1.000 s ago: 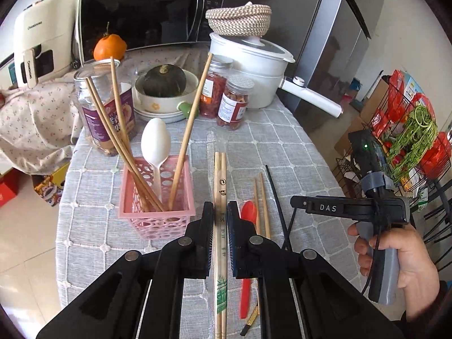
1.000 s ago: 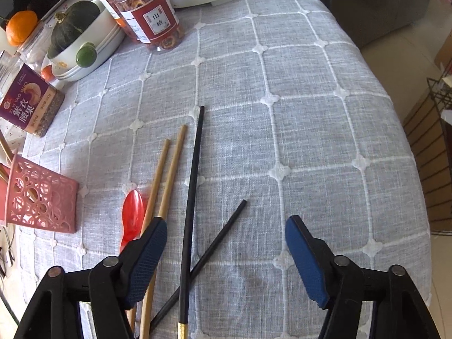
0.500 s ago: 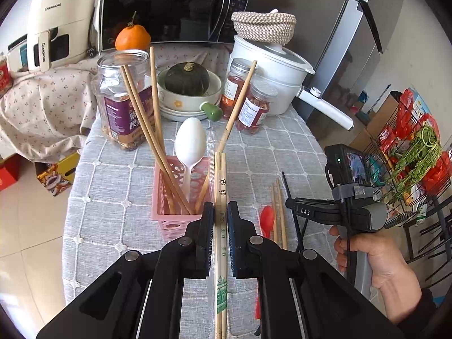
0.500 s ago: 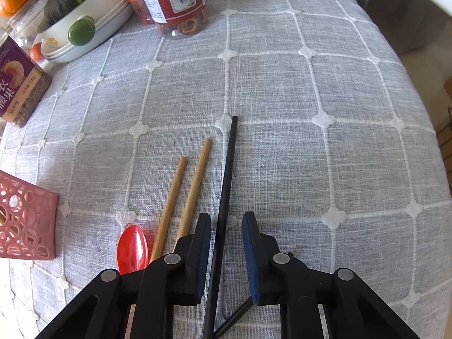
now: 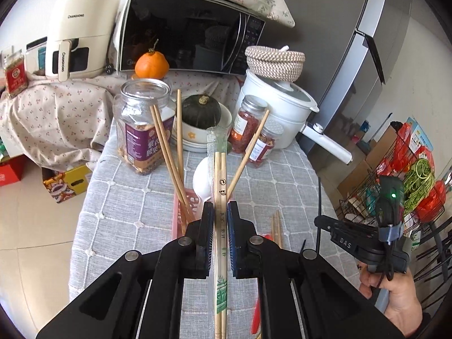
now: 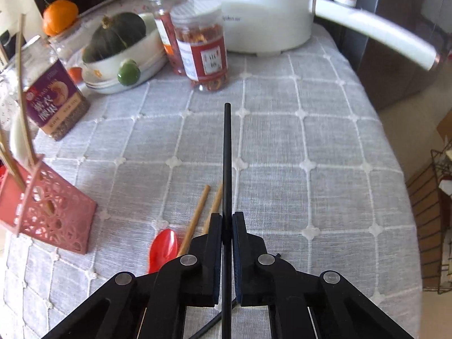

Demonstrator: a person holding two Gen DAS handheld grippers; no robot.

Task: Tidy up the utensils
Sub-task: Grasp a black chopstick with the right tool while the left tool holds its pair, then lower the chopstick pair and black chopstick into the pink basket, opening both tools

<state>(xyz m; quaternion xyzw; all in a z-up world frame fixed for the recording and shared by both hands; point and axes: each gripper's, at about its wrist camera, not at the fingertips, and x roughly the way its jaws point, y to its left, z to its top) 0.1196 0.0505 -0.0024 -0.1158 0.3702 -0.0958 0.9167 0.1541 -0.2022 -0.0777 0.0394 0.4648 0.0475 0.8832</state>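
My left gripper (image 5: 220,212) is shut on a pair of bamboo chopsticks in a clear sleeve (image 5: 219,175), held just above the pink basket (image 5: 180,212). The basket holds a white spoon (image 5: 202,180) and several wooden chopsticks (image 5: 169,152). My right gripper (image 6: 226,220) has its jaws closing tight on a black chopstick (image 6: 227,155); the pads press its shaft and its far end is lifted off the cloth. Below it lie two wooden chopsticks (image 6: 197,214), a red spoon (image 6: 163,248) and a second black chopstick (image 6: 209,327). The basket (image 6: 50,214) stands to the left.
At the back of the grey checked tablecloth (image 6: 310,141) stand a purple-label jar (image 6: 53,104), two spice jars (image 6: 203,48), a bowl with a green squash (image 6: 118,39) and a white pot with a long handle (image 6: 375,36). A wire rack (image 5: 409,192) stands off the table's right edge.
My right gripper closed on the black chopstick and raised it from the cloth. My left gripper carried the sleeved chopsticks forward and up, over the pink basket.
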